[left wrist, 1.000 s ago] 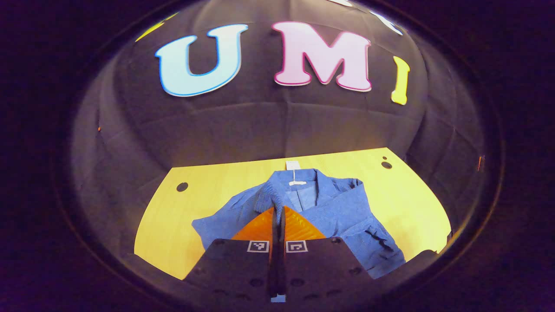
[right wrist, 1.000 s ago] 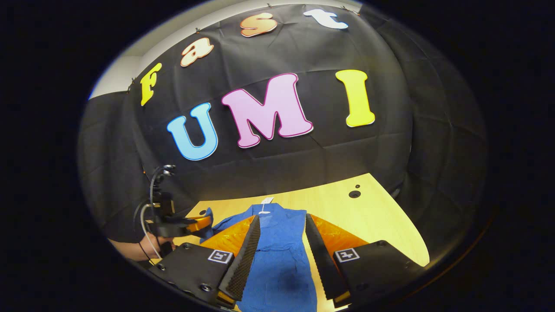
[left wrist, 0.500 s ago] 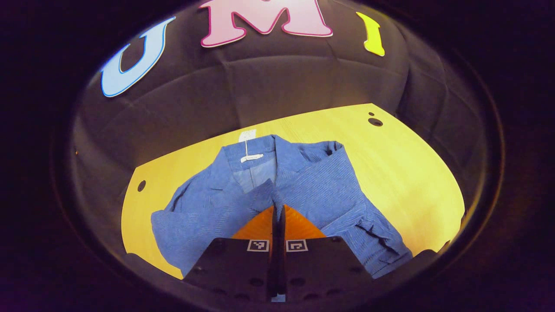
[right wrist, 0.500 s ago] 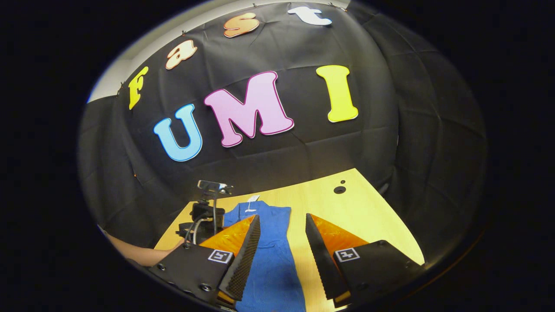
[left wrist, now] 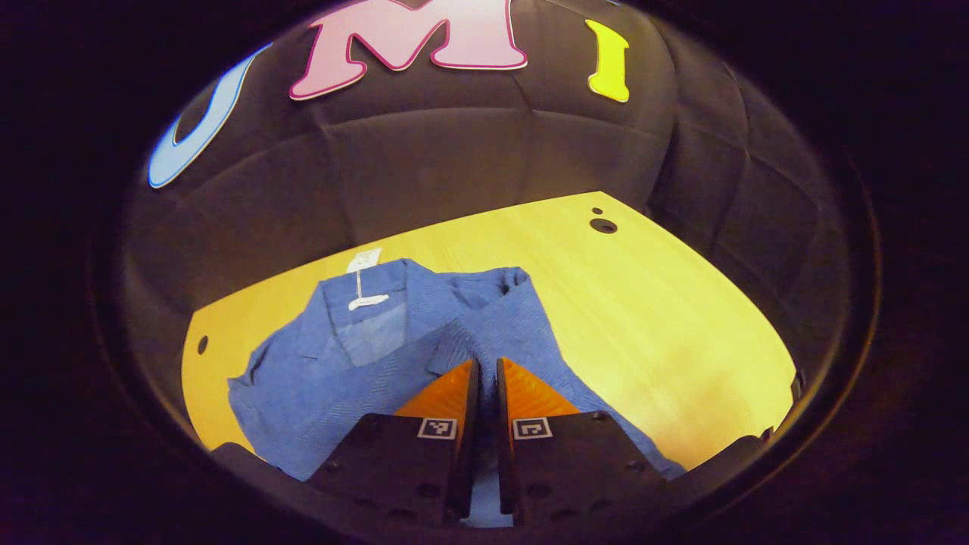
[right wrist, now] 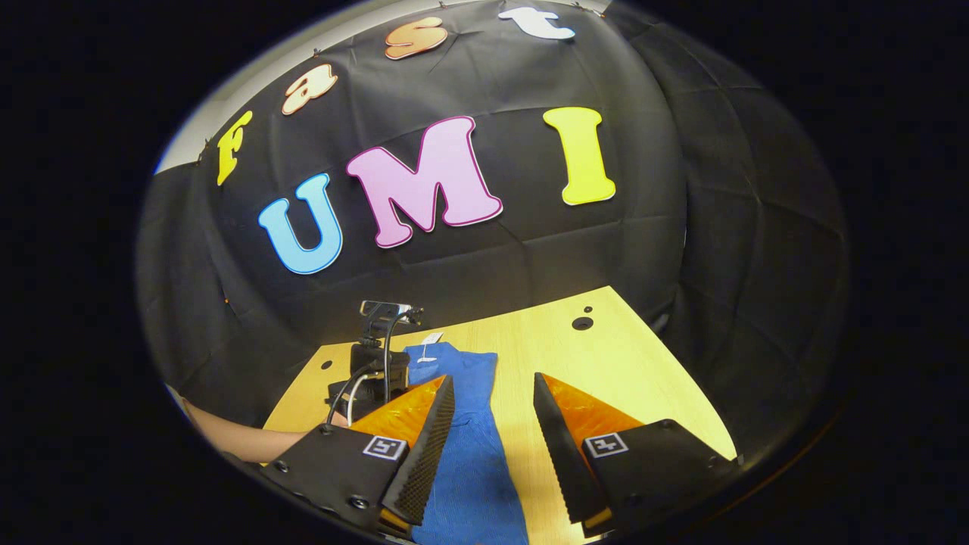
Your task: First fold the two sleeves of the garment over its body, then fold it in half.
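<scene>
A blue collared garment with a white neck tag lies on the yellow table. One sleeve runs slantwise across its chest, and the cuff ends right at the tips of my left gripper. Those jaws stand a narrow gap apart, low over the cloth. In the right gripper view the garment is a long blue strip. My right gripper hovers open above its right edge with nothing between the fingers. The left gripper and the forearm holding it appear at the left.
Round holes mark the tabletop at the far right and far left corners. Bare wood spreads to the right of the garment. The black cloth wall stands just behind the table's far edge.
My left gripper carried the sleeve cuff across and down onto the garment's body, and its fingers have parted slightly. The right gripper stayed open and shifted little.
</scene>
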The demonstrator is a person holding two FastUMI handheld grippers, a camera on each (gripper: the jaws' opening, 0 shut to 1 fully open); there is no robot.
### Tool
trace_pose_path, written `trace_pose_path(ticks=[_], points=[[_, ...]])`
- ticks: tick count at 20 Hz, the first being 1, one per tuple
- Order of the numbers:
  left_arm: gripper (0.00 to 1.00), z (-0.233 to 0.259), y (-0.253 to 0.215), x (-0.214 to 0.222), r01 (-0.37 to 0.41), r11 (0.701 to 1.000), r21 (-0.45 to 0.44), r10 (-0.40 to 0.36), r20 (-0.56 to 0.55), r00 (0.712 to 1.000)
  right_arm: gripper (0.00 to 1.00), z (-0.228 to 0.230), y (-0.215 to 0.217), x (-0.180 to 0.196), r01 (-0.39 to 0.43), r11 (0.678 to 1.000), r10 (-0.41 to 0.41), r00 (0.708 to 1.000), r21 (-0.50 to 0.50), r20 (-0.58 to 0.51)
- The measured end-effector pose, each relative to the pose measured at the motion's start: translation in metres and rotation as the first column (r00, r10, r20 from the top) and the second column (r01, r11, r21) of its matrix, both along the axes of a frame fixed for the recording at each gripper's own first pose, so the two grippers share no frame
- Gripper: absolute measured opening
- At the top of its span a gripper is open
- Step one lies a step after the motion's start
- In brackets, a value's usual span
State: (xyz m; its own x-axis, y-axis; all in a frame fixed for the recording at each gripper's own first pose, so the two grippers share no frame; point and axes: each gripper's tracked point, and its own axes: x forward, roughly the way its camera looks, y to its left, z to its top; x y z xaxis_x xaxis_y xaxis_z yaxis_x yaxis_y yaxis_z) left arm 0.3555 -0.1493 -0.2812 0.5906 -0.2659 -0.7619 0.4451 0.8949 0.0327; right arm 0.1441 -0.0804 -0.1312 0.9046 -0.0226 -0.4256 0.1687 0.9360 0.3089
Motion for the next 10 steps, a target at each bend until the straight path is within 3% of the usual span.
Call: trace_pose_path(ticks=[4,7,10], points=[[0.86,0.013,-0.006,0.0,0.011,1.0,-0.023,-0.01,0.057,0.998,0.71,-0.005,0.002,-0.001,-0.005,1.0,0.005,1.0,-0.014,-0.013],[0.87,0.047,0.004,-0.008,-0.003,0.995,-0.101,0.017,0.139,0.99,0.71,-0.014,0.006,-0.001,-0.011,1.0,0.011,1.0,-0.026,-0.03],[0.86,0.086,0.051,-0.036,-0.056,0.984,-0.169,0.092,0.213,0.973,0.71,-0.031,0.016,-0.007,-0.019,1.0,0.017,0.998,-0.023,-0.061]])
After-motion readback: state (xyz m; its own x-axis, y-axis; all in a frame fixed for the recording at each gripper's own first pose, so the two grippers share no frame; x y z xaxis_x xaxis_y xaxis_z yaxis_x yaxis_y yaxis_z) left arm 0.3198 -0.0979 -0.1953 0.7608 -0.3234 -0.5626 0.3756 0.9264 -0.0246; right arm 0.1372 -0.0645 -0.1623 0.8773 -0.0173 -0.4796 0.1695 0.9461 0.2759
